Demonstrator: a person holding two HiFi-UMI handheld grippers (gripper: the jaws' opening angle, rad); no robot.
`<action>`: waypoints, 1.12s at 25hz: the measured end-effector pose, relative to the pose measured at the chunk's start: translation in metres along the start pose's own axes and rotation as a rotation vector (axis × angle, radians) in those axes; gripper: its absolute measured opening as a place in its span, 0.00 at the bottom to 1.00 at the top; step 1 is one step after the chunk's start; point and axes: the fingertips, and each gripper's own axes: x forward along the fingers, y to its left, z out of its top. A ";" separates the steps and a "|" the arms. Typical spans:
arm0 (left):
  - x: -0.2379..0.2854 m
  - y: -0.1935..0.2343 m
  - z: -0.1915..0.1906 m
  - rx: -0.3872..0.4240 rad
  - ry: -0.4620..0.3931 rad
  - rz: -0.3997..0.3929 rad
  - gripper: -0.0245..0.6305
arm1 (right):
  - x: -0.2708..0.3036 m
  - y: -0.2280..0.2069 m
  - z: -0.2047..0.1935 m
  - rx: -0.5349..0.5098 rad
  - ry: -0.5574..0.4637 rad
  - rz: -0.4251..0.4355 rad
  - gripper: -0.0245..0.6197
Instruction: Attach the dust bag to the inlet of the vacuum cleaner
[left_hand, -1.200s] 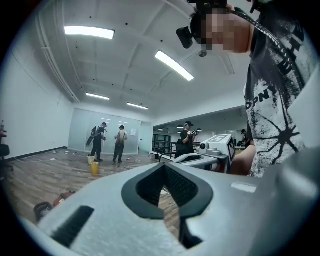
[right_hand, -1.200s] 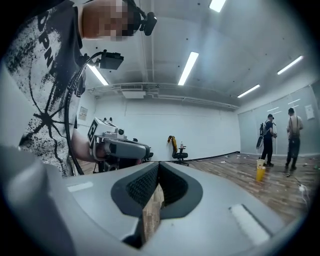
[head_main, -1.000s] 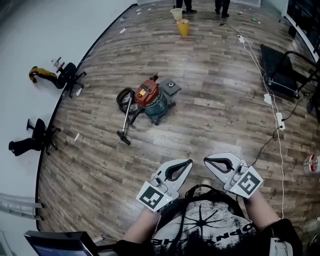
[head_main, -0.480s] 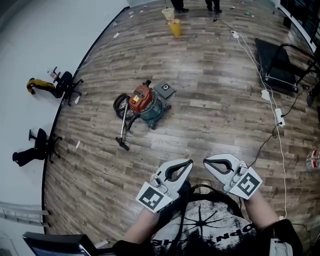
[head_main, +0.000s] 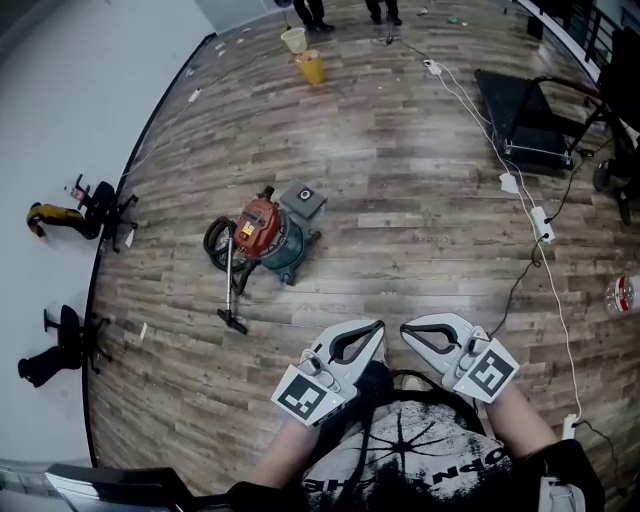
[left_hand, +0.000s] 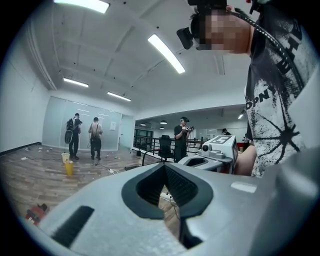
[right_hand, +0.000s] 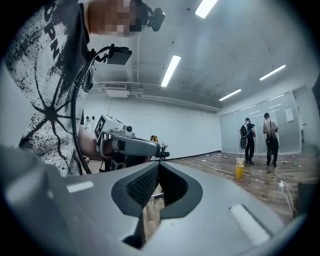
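The head view showed the floor (head_main: 420, 200) from above, with the vacuum cleaner (head_main: 266, 232) lying at about ten o'clock from the two hand-held grippers and well apart from them. The gripper views looked level across the room instead. They took in ceiling strip lights (left_hand: 167, 53) and whole standing people (left_hand: 95, 138) by a glass wall, of whom the head view caught only legs at twelve o'clock.

The left hand-held gripper (head_main: 377, 326) and the right hand-held gripper (head_main: 405, 328) were held close before the person's chest, tips nearly meeting. Each had its jaws pressed together with nothing between them.

The vacuum cleaner had a red top on a dark green drum, with a black hose coiled at its nine o'clock and a wand (head_main: 229, 290) trailing toward seven. A grey square piece (head_main: 303, 198) sat just beside it at one o'clock; whether this was the dust bag I could not tell.

A yellow bucket (head_main: 311, 68) stood far off at twelve, a white cable (head_main: 530, 215) ran down the right side, and two black chairs (head_main: 100, 205) stood at nine by the wall. Bare boards lay between the grippers and the vacuum cleaner.
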 end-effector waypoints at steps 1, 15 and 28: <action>0.002 0.009 0.002 -0.001 -0.005 -0.014 0.04 | 0.006 -0.007 -0.002 0.000 0.017 -0.014 0.05; -0.019 0.166 0.009 -0.037 -0.007 -0.062 0.04 | 0.129 -0.080 0.000 -0.043 0.049 -0.101 0.05; -0.015 0.221 0.005 -0.070 -0.044 -0.098 0.04 | 0.178 -0.124 0.006 -0.088 0.082 -0.124 0.05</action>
